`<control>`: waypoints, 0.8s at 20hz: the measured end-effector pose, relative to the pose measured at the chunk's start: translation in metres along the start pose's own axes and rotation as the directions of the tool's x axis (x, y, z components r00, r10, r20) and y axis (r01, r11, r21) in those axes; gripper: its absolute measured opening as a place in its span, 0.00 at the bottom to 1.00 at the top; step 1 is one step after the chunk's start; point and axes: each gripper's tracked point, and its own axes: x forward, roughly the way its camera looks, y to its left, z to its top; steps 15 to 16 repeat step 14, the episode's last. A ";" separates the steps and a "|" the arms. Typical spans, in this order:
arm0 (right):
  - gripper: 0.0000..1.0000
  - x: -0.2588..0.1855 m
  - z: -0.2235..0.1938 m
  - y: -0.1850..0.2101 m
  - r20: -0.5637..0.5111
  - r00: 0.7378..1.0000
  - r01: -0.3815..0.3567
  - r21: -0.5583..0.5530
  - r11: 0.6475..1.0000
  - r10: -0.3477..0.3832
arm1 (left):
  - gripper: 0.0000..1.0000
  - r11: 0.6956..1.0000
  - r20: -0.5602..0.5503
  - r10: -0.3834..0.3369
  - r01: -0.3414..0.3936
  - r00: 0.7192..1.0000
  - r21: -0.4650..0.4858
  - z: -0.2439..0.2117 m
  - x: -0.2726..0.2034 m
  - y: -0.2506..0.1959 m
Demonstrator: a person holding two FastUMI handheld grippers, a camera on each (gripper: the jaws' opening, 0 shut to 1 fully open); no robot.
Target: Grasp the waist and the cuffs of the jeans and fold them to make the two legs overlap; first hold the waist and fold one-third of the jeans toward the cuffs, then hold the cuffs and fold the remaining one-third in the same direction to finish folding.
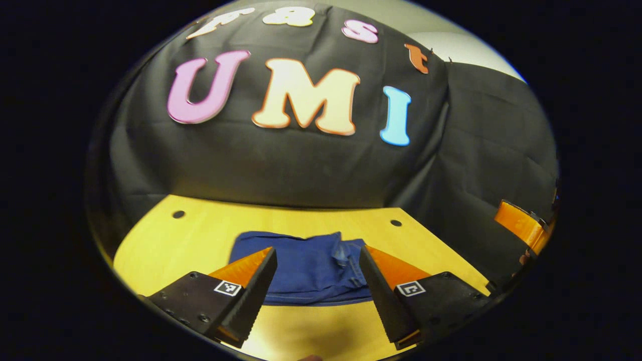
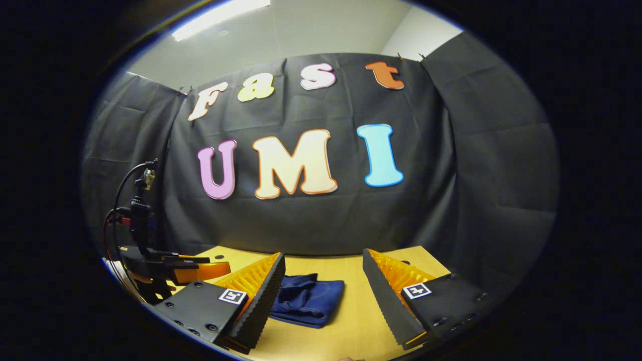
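Note:
The blue jeans (image 1: 306, 268) lie folded into a compact bundle on the yellow table (image 1: 200, 235). My left gripper (image 1: 317, 273) hovers open above and in front of the bundle, nothing between its fingers. In the right gripper view the same jeans (image 2: 307, 298) lie low and left of centre, partly hidden behind my right gripper's left finger (image 2: 261, 296). The right gripper (image 2: 323, 291) stands open and holds nothing. The left gripper (image 2: 175, 268) shows at the far left of that view, over the table.
Black cloth walls close the table at the back and on both sides. Two small dark holes (image 1: 178, 214) (image 1: 395, 222) mark the tabletop near the back edge. An orange part of the other gripper (image 1: 521, 225) shows at the right edge. Cables (image 2: 120, 200) rise from the left gripper.

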 end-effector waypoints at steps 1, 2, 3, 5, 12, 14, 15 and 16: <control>0.97 -0.008 0.006 0.017 0.020 1.000 -0.011 0.009 1.000 0.011 | 0.95 1.000 0.036 0.025 -0.025 0.999 0.013 0.011 -0.019 0.011; 0.92 -0.015 0.013 0.033 0.046 0.999 -0.017 0.014 1.000 0.016 | 0.96 0.998 0.068 0.048 -0.050 0.997 0.028 0.020 -0.037 0.022; 0.96 -0.022 0.018 0.048 0.067 0.997 -0.031 0.016 0.999 0.029 | 0.95 0.997 0.099 0.063 -0.067 0.993 0.039 0.026 -0.053 0.032; 0.93 -0.035 0.017 0.080 0.068 0.995 -0.069 0.018 0.997 0.068 | 0.95 0.996 0.148 0.074 -0.081 0.986 0.047 0.043 -0.079 0.044; 0.93 -0.064 0.031 0.121 0.103 0.990 -0.094 0.010 0.996 0.093 | 0.95 0.997 0.213 0.052 -0.064 0.976 0.050 0.066 -0.118 0.058; 0.97 -0.064 0.038 0.125 0.113 0.989 -0.097 0.017 0.995 0.094 | 0.95 0.996 0.228 0.055 -0.069 0.972 0.054 0.068 -0.123 0.063; 0.97 -0.064 0.038 0.125 0.113 0.989 -0.097 0.017 0.995 0.094 | 0.95 0.996 0.228 0.055 -0.069 0.972 0.054 0.068 -0.123 0.063; 0.97 -0.064 0.038 0.125 0.113 0.989 -0.097 0.017 0.995 0.094 | 0.95 0.996 0.228 0.055 -0.069 0.972 0.054 0.068 -0.123 0.063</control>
